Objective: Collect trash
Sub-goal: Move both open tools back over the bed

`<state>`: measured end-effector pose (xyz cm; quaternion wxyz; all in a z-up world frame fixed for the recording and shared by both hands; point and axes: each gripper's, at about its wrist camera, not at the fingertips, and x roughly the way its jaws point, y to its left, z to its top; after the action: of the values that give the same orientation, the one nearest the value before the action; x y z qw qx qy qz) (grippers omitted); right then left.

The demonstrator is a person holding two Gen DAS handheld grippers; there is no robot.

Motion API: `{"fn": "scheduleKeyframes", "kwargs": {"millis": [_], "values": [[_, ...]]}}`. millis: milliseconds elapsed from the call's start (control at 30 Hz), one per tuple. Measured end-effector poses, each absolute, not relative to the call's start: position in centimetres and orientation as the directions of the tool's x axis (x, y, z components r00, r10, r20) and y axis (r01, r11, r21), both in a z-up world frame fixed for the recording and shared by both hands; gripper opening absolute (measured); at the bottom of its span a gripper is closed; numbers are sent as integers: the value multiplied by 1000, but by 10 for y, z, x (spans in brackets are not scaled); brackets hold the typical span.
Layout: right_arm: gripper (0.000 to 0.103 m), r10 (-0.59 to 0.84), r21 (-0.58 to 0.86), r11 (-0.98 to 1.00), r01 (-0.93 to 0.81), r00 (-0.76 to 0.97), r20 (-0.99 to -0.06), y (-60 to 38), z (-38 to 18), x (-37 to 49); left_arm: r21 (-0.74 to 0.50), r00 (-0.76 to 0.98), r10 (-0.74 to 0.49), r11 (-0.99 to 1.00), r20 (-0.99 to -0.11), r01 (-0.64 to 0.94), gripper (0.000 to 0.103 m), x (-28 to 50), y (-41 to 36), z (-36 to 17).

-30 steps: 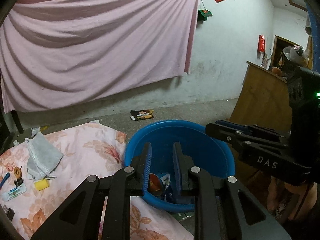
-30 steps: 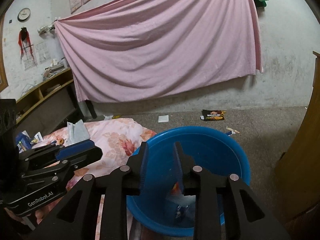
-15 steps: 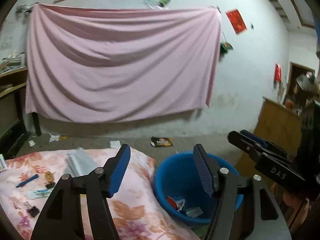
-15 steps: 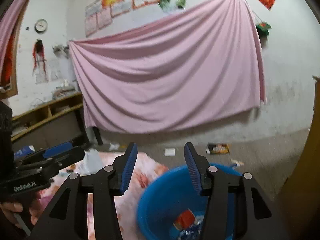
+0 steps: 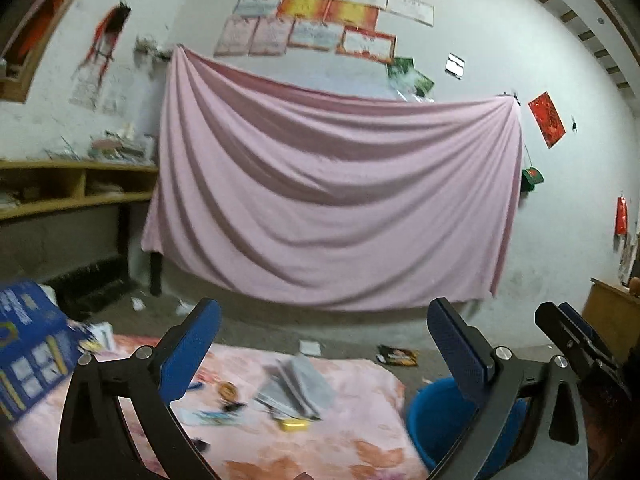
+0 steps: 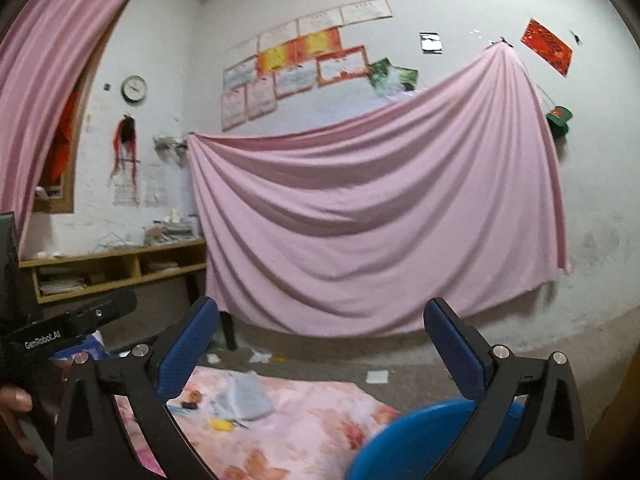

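Currently both tools wide open, nothing between the pads. Left tool (image 5: 320, 344) fills the lower part of its frame; right tool (image 6: 322, 344) likewise in its own.

One blue plastic basin (image 5: 440, 416) at lower right of the left view, beside the edge of the floral pink blanket (image 5: 360, 432); its inside is hidden from here. Same basin (image 6: 416, 436) at bottom right of the right view, contents also out of sight.

Loose trash on the blanket, lower centre of the left view: one grey folded cloth or bag (image 5: 296, 386), one small yellow block (image 5: 295, 424), one round orange-brown item (image 5: 227, 390), plus a blurred flat wrapper or two, count uncertain. One blue printed box (image 5: 28, 344) at lower left.

On the floor beyond the blanket: one dark snack wrapper (image 5: 398, 356), one white paper scrap (image 5: 310, 347), and a few more scraps near the wall.

One large pink sheet (image 5: 332, 200) hangs across the back wall.
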<state>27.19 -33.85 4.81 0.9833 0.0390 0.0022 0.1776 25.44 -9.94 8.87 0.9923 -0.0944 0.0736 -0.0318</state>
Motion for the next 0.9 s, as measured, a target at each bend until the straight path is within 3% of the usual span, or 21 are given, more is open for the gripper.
{"fn": "scheduleKeyframes", "kwargs": {"millis": [267, 467, 700, 900], "values": [[103, 426, 51, 900, -432, 899, 106, -303, 47, 266, -140, 996, 40, 989, -77, -51, 101, 222, -59, 83], [103, 473, 17, 879, -477, 874, 110, -268, 42, 272, -116, 991, 123, 985, -60, -130, 101, 207, -24, 71], [103, 495, -20, 869, -495, 869, -10, -228, 25, 303, -119, 977, 165, 976, -132, -181, 101, 213, 3, 46], [103, 499, 2, 863, -505, 852, -156, -212, 9, 335, -132, 953, 115, 979, -281, -157, 101, 235, 10, 18]]}}
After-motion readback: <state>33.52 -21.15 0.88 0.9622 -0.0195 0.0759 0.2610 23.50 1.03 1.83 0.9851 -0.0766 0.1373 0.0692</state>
